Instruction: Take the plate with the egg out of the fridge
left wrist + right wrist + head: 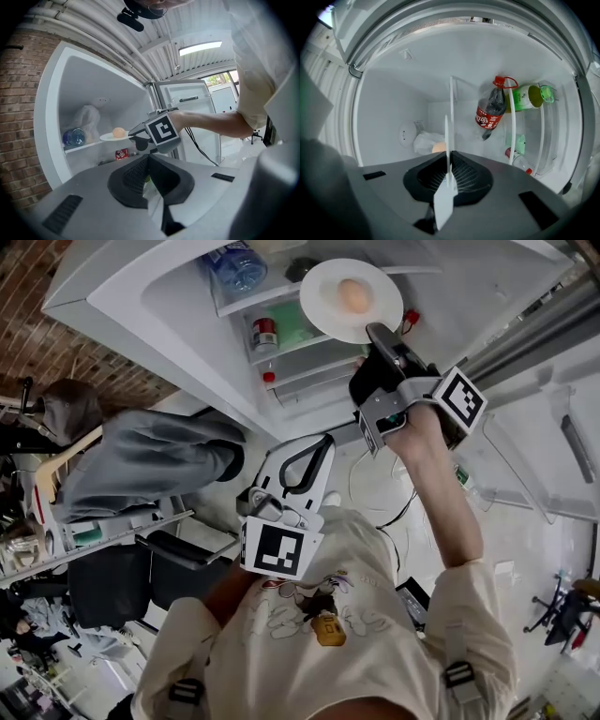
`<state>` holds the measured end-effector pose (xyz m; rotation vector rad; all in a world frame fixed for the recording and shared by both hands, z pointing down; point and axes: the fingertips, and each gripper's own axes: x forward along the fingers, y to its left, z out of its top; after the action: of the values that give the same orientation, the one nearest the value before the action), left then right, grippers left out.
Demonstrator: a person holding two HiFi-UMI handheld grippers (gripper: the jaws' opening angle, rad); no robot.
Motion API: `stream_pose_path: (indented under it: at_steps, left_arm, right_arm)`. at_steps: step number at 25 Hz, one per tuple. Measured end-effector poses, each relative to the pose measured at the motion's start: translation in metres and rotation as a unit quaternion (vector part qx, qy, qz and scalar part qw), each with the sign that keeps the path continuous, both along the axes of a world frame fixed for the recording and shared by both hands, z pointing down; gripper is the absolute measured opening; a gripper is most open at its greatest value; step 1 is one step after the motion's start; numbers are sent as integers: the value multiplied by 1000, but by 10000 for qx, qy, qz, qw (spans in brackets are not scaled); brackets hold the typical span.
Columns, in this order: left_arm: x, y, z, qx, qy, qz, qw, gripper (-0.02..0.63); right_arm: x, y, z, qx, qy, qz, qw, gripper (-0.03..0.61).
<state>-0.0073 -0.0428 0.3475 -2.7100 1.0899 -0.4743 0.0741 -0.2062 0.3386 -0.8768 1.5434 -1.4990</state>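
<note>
The open white fridge (169,296) fills the top of the head view. At its mouth, upper centre of the frame, is the round white plate (323,298). Whether it rests on the shelf or hangs just clear of it I cannot tell.

The right claw (377,334) is clamped on the plate's near rim. In the right gripper view the plate shows edge-on as a thin white line between the jaws. The left claw (305,460) hangs back at frame centre, its jaws together on nothing.

The pale brown egg (353,296) lies loose in the middle of the plate.

The likely risk is that a pinch on one rim alone leaves the plate free to sag or twist. Any tilt while drawing it out could roll the egg off the edge. Knocking the far rim on the shelf front could do the same.
</note>
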Motion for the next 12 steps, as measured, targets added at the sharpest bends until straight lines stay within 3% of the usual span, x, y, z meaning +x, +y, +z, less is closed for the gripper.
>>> stream_pose_path:
  at_steps: [12]
  left_arm:
    - [4, 4, 3, -44, -48, 147, 9999, 9]
  right_arm:
    - [15, 34, 4, 67, -6, 92, 9999, 32]
